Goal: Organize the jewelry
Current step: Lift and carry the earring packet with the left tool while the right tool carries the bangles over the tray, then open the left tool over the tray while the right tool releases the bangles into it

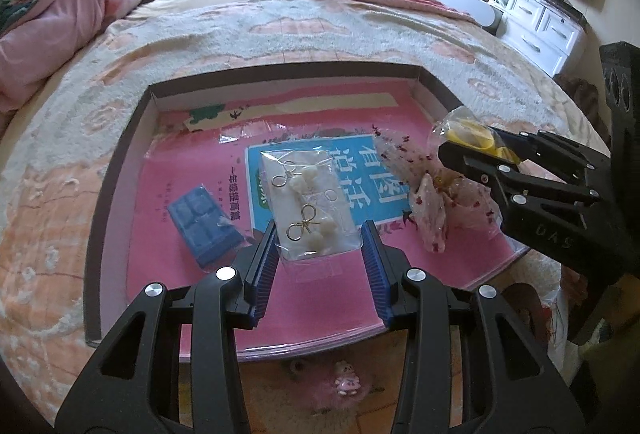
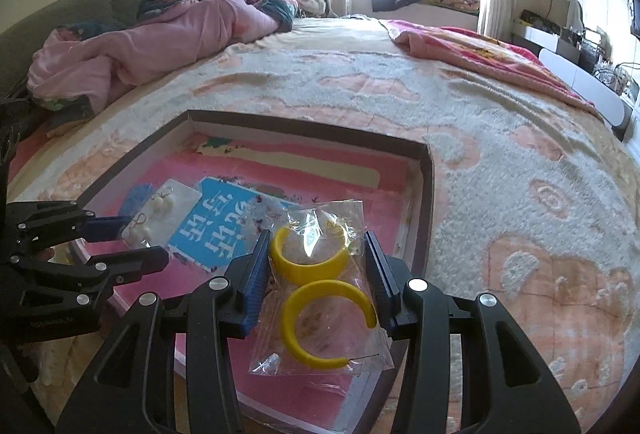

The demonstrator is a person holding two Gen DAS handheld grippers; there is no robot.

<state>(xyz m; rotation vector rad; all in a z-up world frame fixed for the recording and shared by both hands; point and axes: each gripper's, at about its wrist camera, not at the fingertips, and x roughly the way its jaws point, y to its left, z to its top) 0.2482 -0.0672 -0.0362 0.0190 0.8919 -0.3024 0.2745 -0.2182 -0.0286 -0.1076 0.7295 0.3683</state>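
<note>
Sunlit bedding covers the bed (image 1: pixel 280 29), where a shallow dark-walled box (image 1: pixel 116 169) holds a pink book (image 1: pixel 168 242). Between the spread fingers of the left hand-held gripper (image 1: pixel 320 250) lies a clear bag of pearl earrings (image 1: pixel 306 201) on the book, its near end just between the blue pads, contact unclear. Left of it sits a blue block (image 1: pixel 204 226). To its right, the right hand-held gripper (image 2: pixel 318 274) pinches a clear bag of yellow hoop earrings (image 2: pixel 320 290) above the box's near corner.
</note>
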